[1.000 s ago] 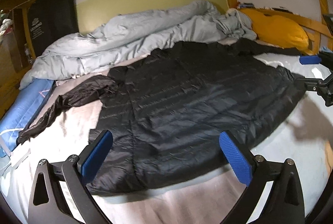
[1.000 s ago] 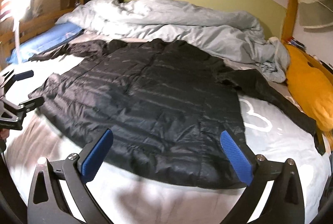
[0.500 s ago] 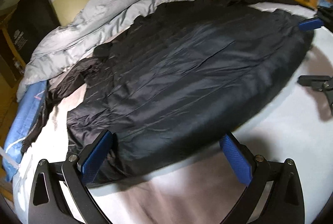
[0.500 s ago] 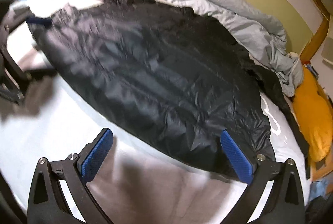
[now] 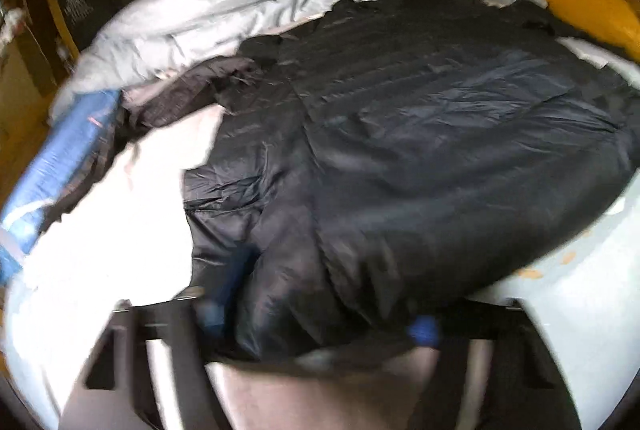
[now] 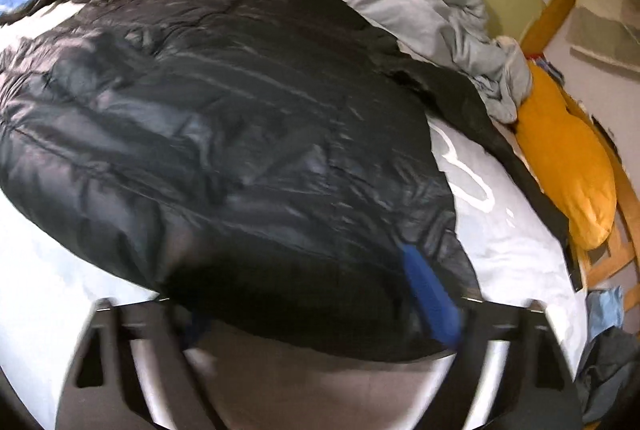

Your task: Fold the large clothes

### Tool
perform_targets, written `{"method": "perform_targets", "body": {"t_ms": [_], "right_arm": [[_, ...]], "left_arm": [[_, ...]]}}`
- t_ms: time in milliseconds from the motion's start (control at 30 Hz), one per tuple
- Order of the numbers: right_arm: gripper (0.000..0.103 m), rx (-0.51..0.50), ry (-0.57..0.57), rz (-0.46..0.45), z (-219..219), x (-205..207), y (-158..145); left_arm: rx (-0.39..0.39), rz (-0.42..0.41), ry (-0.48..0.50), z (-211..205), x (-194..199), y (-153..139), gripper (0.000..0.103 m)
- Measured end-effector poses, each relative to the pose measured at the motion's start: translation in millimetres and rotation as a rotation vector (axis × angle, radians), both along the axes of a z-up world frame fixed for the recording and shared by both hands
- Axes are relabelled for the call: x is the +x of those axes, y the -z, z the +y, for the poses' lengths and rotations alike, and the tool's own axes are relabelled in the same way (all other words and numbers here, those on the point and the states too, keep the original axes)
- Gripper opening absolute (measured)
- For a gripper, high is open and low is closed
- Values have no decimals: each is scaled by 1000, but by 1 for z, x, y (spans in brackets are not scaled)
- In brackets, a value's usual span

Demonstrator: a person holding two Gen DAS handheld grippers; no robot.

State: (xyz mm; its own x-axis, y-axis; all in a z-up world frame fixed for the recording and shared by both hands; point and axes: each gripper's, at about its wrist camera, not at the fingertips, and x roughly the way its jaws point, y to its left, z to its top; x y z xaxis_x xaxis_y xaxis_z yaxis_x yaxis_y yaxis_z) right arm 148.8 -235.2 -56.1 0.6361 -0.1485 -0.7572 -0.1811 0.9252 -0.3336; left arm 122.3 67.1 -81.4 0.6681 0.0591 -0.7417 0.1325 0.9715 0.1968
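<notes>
Bed sheet under a spread black puffer jacket.
Left gripper and right gripper are closing, hem between the jaws; lifting it needs firm grips first.

A black quilted puffer jacket is lying spread out flat on the bed, its shiny fabric showing stitched horizontal channels and light wrinkles. One sleeve is trailing away across the pale sheet toward the bed's left edge, the other running along beside the orange pillow. Its collar end is lying against the rumpled grey duvet at the far side, and its near hem is bunching up slightly.
</notes>
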Motion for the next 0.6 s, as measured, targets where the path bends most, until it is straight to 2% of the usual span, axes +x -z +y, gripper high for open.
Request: {"method": "perform_targets", "body": {"t_ms": [67, 167, 333, 433, 533, 600], "right_arm": [[35, 46, -14, 14, -1, -1, -2], [24, 20, -25, -15, 6, -10, -9], [22, 104, -38, 41, 1, -36, -23], [23, 132, -73, 74, -3, -58, -25], [28, 175, -82, 99, -9, -70, -26], [30, 197, -72, 84, -14, -73, -34]], "left_arm": [[-12, 6, 29, -6, -4, -3, 29], [-7, -4, 41, -14, -15, -15, 23], [-157, 90, 26, 1, -49, -28, 23], [-188, 154, 30, 6, -72, -25, 23], [-198, 165, 27, 7, -83, -29, 24], [-227, 164, 23, 9, -85, -41, 26]]}}
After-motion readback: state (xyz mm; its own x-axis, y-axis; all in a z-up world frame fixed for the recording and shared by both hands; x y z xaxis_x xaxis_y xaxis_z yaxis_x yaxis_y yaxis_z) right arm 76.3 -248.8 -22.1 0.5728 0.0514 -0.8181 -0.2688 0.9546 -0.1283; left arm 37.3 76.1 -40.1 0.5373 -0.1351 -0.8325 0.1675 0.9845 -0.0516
